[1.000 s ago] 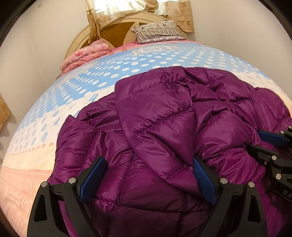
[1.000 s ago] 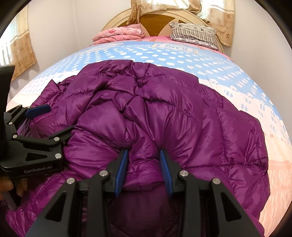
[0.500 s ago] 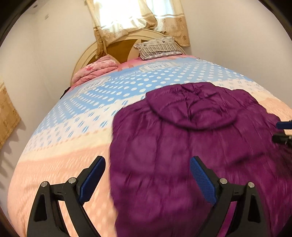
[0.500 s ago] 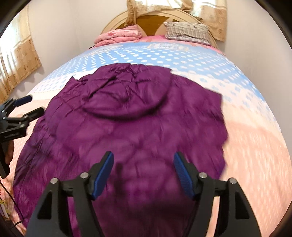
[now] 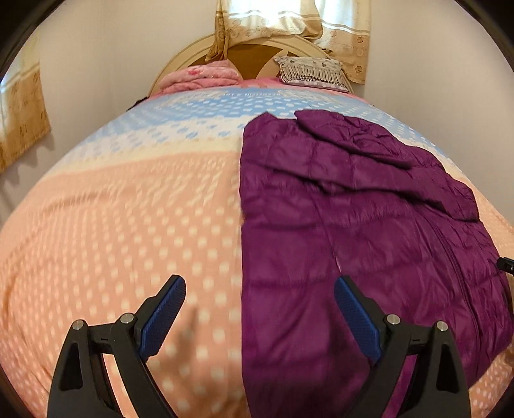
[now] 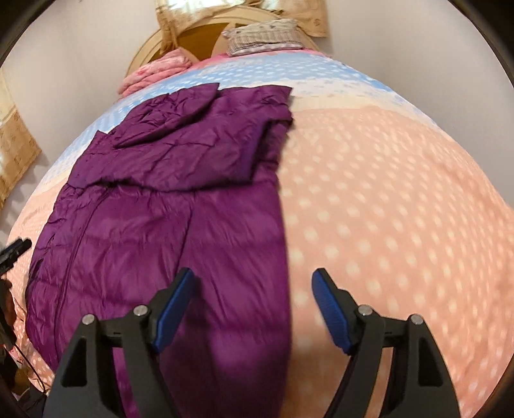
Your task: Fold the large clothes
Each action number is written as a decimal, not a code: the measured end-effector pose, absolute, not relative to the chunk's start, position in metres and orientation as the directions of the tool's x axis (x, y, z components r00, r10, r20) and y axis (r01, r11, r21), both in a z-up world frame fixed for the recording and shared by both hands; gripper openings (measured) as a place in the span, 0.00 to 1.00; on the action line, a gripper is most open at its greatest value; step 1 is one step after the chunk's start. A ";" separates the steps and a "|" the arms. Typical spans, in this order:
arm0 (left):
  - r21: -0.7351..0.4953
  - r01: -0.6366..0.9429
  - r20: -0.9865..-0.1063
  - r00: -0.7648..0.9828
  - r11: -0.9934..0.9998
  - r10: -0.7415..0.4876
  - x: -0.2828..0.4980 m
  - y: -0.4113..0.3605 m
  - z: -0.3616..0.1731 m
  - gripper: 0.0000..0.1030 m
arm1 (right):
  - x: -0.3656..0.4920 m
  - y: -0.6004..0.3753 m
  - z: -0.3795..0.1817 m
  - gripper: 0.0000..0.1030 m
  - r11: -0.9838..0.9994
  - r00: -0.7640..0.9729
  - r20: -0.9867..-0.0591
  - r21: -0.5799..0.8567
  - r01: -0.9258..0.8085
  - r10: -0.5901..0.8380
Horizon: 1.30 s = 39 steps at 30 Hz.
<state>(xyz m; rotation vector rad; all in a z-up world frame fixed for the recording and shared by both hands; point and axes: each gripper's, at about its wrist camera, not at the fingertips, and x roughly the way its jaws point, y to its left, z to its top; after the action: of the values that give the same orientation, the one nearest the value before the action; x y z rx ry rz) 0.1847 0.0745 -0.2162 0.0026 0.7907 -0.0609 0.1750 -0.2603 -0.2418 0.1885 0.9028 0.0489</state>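
in the left wrist view the left gripper (image 5: 260, 318) fills the bottom at 6 o'clock, its blue-padded jaws spread wide and pinching nothing; the left pad hangs over bare bedspread, the right pad over the near hem of the purple quilted down jacket (image 5: 353, 231). in the right wrist view the right gripper (image 6: 253, 308) sits at 6 o'clock with its jaws opening, nothing pressed between them; the jacket's right edge runs up through the gap.

the jacket lies flat on the peach, cream and blue dotted bedspread (image 5: 128, 231), hem nearest, hood folded down over the chest toward 12 o'clock. its left edge is a straight line, with wide bare bedspread out to 9 o'clock. in the right wrist view a sleeve is folded in over the body, and open bedspread stretches to 3 o'clock.

farther off, at 12 o'clock, a folded pink blanket (image 5: 199, 77) and a striped pillow (image 5: 308, 69) rest against the rounded cream wooden headboard (image 5: 192, 51), under beige patterned curtains (image 5: 289, 22). no containers show.
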 end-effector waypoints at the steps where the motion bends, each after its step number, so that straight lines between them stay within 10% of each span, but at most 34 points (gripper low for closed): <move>1: -0.028 0.055 -0.713 0.699 0.998 -0.059 0.178 0.074 -0.219 0.91 | 0.167 -0.260 -0.242 0.76 0.980 0.621 -0.774 0.192 0.042 0.126; 16: -0.114 0.092 -0.745 0.650 0.989 -0.146 0.125 0.068 -0.247 0.89 | 0.088 -0.235 -0.262 0.70 0.977 0.586 -0.796 0.210 0.034 0.150; 22: -0.145 0.137 -0.740 0.642 0.980 -0.200 0.120 0.063 -0.241 0.48 | 0.085 -0.229 -0.263 0.23 0.976 0.585 -0.793 0.215 0.009 0.170; 26: -0.171 0.157 -0.729 0.644 0.973 -0.232 0.117 0.067 -0.237 0.10 | 0.084 -0.231 -0.263 0.11 0.963 0.595 -0.773 0.269 -0.004 0.219; 39: -0.187 0.225 -0.582 0.759 0.956 -0.292 0.065 0.089 -0.152 0.03 | 0.040 -0.239 -0.190 0.06 0.919 0.707 -0.622 0.379 -0.105 0.338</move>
<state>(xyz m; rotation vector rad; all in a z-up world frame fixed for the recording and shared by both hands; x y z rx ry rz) 0.0655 0.0892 -0.1517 -0.1079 0.6510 -0.2824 0.0402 -0.2388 -0.1897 0.3297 0.7486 0.2511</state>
